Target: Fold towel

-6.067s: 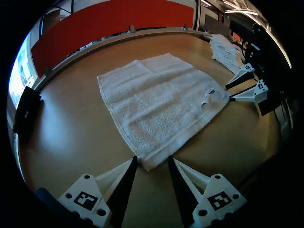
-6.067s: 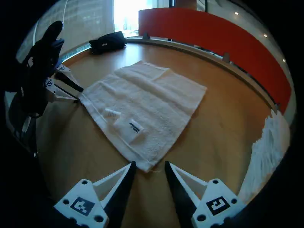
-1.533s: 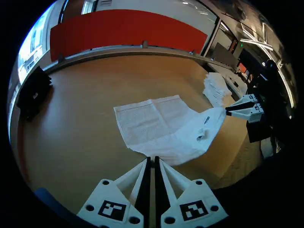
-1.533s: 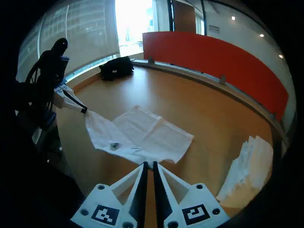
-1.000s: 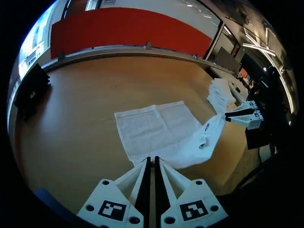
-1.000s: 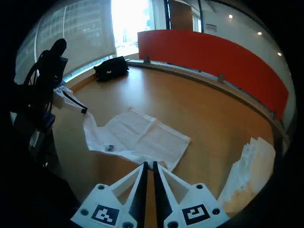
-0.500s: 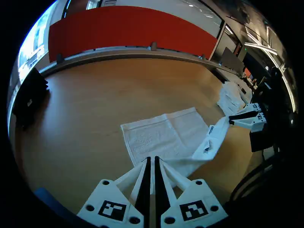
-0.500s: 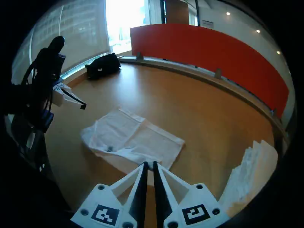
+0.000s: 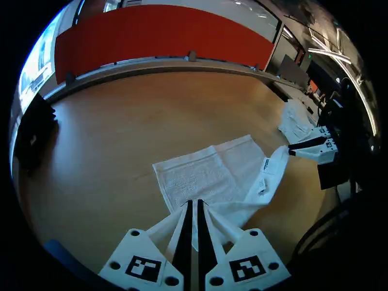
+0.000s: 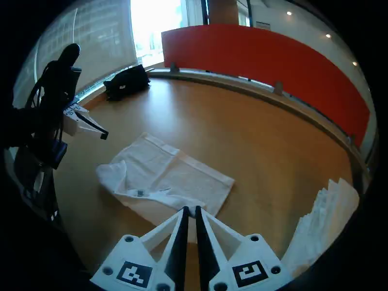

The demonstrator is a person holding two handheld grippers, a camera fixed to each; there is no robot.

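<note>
Right tongs (image 10: 190, 210) seemingly pinch towel (image 10: 165, 177); left tongs (image 10: 103, 136) apart.

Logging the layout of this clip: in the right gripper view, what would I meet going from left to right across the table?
left gripper → white towel → stack of white towels

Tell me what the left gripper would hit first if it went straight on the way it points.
Most likely the towel, lying on the table right beyond the tips of the left gripper; depth is unclear.
</note>
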